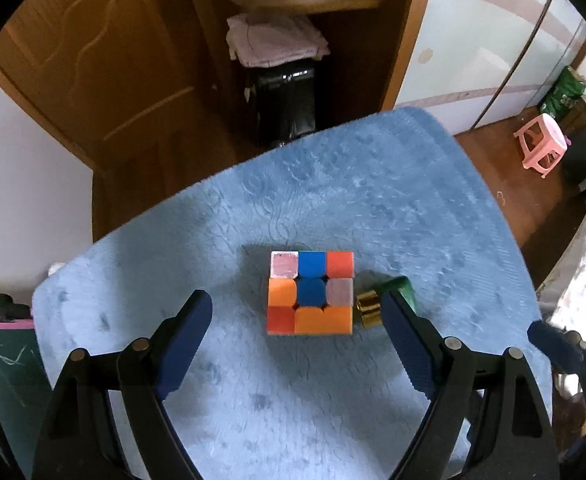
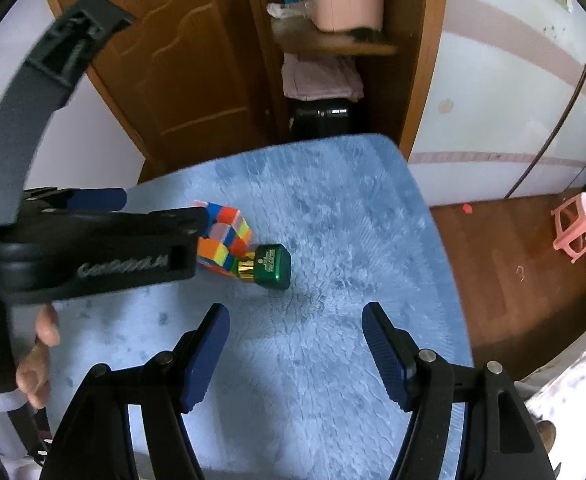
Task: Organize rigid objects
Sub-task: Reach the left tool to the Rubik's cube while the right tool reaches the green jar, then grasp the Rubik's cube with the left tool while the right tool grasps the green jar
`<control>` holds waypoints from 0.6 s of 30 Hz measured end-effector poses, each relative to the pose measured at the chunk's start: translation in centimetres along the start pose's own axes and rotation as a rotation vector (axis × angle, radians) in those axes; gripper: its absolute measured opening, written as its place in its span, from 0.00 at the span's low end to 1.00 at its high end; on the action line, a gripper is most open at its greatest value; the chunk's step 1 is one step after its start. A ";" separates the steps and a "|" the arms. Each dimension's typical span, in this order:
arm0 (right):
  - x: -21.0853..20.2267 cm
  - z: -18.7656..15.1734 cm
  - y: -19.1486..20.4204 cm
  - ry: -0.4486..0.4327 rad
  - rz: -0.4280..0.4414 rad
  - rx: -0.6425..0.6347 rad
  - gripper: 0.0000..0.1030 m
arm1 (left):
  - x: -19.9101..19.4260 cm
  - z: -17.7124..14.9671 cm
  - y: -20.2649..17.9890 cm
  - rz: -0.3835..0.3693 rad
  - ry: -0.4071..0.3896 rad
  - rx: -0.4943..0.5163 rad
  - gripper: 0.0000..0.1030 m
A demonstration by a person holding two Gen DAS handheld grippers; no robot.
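A scrambled puzzle cube [image 1: 311, 292] [image 2: 223, 236] rests on the blue fluffy table cover [image 1: 333, 200] [image 2: 353, 220]. A small green bottle [image 1: 401, 288] [image 2: 271, 266] with a gold neck [image 1: 367, 308] lies on its side, touching the cube's right side. My left gripper [image 1: 295, 300] hovers above the cube, jaws wide open and apart from it; its right finger [image 1: 397, 320] is close to the bottle. Its black body [image 2: 93, 248] hides part of the cube in the right wrist view. My right gripper [image 2: 297, 312] stands open over bare cover, short of the bottle, with nothing between its fingers.
Beyond the table's far edge are a wooden door [image 2: 181, 60], a shelf with a pink box [image 2: 345, 0], folded cloth and a black bin [image 1: 285, 100]. A pink stool [image 2: 577, 228] stands on the wooden floor at right. A person's hand [image 2: 41, 344] holds the left gripper.
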State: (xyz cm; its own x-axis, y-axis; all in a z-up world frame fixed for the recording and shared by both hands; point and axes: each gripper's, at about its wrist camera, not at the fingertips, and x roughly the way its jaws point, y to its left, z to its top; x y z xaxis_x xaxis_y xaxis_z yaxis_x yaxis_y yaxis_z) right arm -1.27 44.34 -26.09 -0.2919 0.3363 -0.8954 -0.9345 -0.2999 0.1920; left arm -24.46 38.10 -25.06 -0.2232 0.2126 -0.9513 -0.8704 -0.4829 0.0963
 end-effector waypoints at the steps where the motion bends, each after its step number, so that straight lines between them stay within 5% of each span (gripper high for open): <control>1: 0.5 -0.1 0.0 0.006 0.000 0.001 0.68 | 0.6 0.0 0.0 0.001 0.006 -0.001 0.86; 18: 6.8 0.5 1.3 0.059 0.035 0.007 0.68 | 5.0 -0.2 0.1 0.005 0.033 -0.064 0.85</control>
State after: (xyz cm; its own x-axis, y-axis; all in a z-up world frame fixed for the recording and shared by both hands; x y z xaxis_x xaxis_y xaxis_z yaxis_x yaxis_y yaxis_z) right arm -4.56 46.67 -31.78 -0.3124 0.2725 -0.9100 -0.9254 -0.3039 0.2266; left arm -25.57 38.93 -29.89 -0.2115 0.1823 -0.9602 -0.8394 -0.5371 0.0829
